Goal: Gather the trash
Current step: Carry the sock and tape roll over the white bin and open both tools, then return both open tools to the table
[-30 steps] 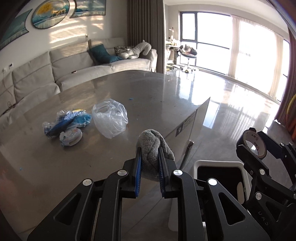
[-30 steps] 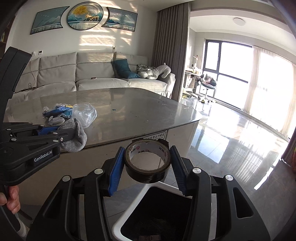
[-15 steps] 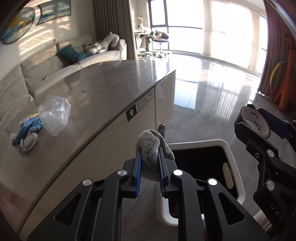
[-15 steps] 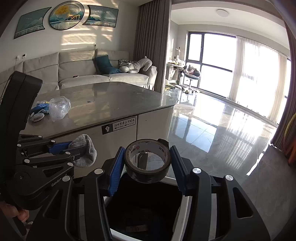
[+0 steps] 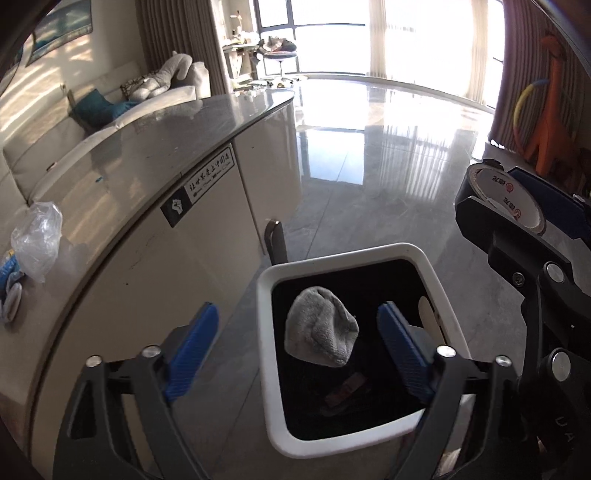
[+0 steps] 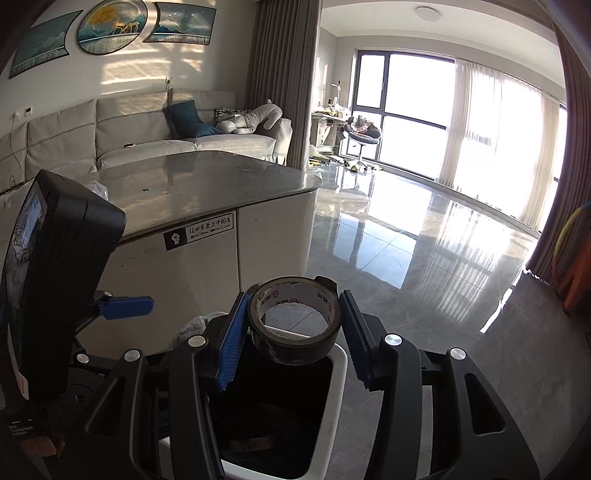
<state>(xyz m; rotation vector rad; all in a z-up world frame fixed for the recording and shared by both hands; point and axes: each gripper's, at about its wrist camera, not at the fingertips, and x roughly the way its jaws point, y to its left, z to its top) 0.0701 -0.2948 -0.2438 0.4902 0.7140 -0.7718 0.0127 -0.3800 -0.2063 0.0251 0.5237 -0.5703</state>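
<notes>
Glossy floor, white bin point(image 5: 266, 332) beside counter corner | left gripper point(image 5: 295, 343) spread wide, grey sock point(image 5: 320, 332) loose between jaws above bin | right gripper point(image 6: 291, 332) clamps tape roll point(image 6: 293, 321) over bin rim

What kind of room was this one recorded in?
Most likely a home living room: a light grey sectional sofa with cushions, framed landscape wall art, and floor-length curtains at large windows.

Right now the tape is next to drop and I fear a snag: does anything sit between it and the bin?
Nothing visible: the black tape roll in the right claw hangs over the white bin's open mouth.
</notes>
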